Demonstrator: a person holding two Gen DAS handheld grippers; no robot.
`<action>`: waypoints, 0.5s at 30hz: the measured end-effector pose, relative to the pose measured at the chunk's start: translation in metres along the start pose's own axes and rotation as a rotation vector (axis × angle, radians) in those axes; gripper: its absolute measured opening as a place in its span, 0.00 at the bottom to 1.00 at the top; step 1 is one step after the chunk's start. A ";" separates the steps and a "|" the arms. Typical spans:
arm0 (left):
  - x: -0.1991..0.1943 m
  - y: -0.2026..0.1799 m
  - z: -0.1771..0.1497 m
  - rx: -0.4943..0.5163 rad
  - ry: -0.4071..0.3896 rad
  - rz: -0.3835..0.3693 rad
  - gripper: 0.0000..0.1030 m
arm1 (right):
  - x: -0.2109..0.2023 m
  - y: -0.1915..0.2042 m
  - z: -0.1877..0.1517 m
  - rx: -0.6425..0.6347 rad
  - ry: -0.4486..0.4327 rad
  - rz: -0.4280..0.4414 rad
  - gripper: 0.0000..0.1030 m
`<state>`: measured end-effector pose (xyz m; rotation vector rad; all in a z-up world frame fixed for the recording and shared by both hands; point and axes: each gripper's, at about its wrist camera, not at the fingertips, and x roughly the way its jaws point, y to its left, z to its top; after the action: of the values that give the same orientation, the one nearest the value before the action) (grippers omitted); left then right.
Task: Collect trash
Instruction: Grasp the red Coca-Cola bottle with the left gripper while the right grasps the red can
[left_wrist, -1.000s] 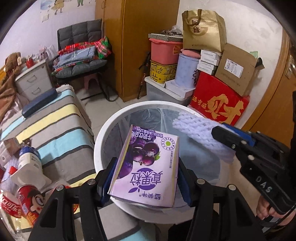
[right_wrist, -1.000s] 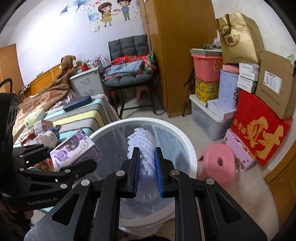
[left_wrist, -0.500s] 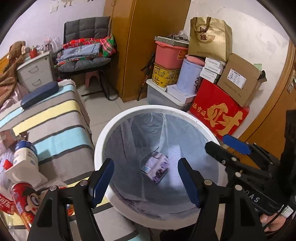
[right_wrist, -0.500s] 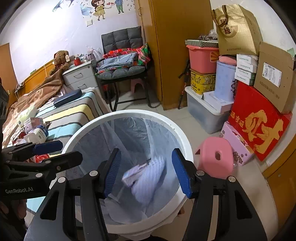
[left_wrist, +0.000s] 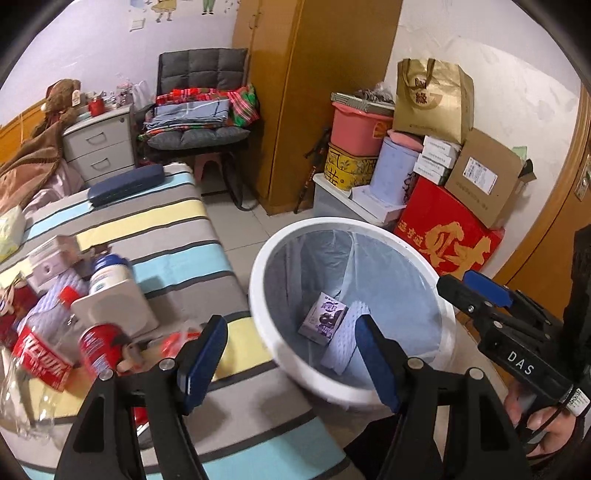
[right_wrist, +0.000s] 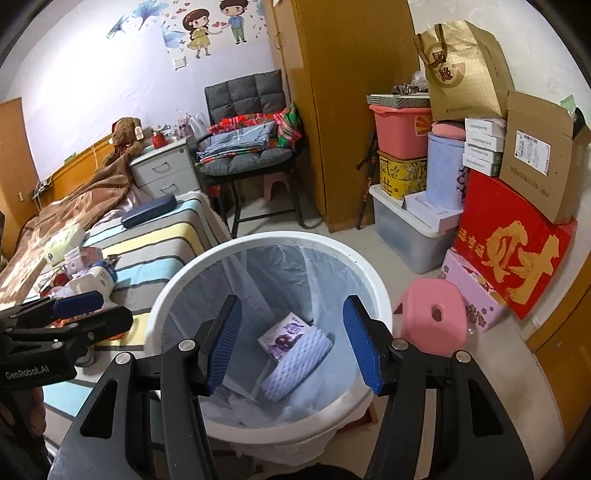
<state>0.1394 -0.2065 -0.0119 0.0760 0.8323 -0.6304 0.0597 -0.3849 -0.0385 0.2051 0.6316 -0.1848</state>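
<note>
A white trash bin (left_wrist: 258, 266) lined with a clear bag stands beside the striped table; it also shows in the right wrist view (right_wrist: 373, 280). A purple drink carton (left_wrist: 323, 322) and a white foam net sleeve (left_wrist: 345, 345) lie at its bottom, seen again in the right wrist view as carton (right_wrist: 282, 334) and sleeve (right_wrist: 299, 360). My left gripper (left_wrist: 291, 360) is open and empty over the bin's near-left rim. My right gripper (right_wrist: 291, 343) is open and empty above the bin.
The striped table (left_wrist: 166, 229) holds a clear plastic bottle with a red label (left_wrist: 40, 354), a red can (left_wrist: 99, 347), a white bottle (left_wrist: 109, 271), small boxes and a dark case (left_wrist: 125, 188). A pink stool (right_wrist: 432, 317), stacked boxes (right_wrist: 513, 243) and a chair (right_wrist: 247, 155) surround the bin.
Both grippers opened and dropped the purple carton and the foam sleeve into the bin. The left gripper has since swung left towards the table.
</note>
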 end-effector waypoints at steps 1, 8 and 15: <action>-0.005 0.003 -0.002 -0.003 -0.009 0.011 0.69 | -0.002 0.003 0.000 -0.001 -0.002 0.003 0.57; -0.043 0.033 -0.018 -0.013 -0.069 0.092 0.69 | -0.010 0.023 -0.005 -0.020 -0.012 0.056 0.57; -0.072 0.079 -0.033 -0.046 -0.097 0.195 0.69 | -0.009 0.052 -0.008 -0.066 -0.011 0.119 0.57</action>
<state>0.1248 -0.0966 0.0030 0.0830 0.7351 -0.4273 0.0598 -0.3317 -0.0324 0.1777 0.6114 -0.0506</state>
